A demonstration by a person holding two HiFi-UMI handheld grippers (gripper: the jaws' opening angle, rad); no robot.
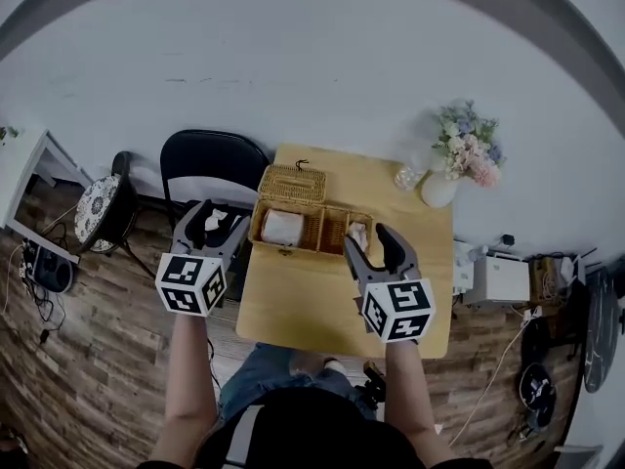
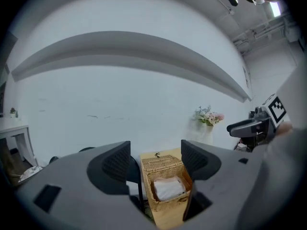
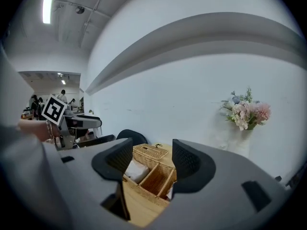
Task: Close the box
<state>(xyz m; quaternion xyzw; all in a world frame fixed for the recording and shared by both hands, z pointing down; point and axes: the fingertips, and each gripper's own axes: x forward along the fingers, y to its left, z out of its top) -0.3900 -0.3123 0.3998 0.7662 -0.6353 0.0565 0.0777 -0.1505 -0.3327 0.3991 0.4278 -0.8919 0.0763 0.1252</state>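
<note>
Here, the wicker box (image 1: 311, 228) sits open on the table (image 1: 293, 306), lid (image 1: 292, 184) swung back. The left claw (image 1: 217, 221) and right claw (image 1: 371, 245) hover spread and empty; best, probably, to reach behind the lid and fold it forward gently.

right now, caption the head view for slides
Open tan wicker box on a light wooden table, with left gripper and right gripper open nearby.

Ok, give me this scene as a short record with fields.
box: wicker, on wooden table, open
lid: swung back at far side
contents: white bundle in left compartment
left gripper: open, empty, by box's left end
right gripper: open, empty, by box's right end
also: flower vase at table's far right corner
</note>
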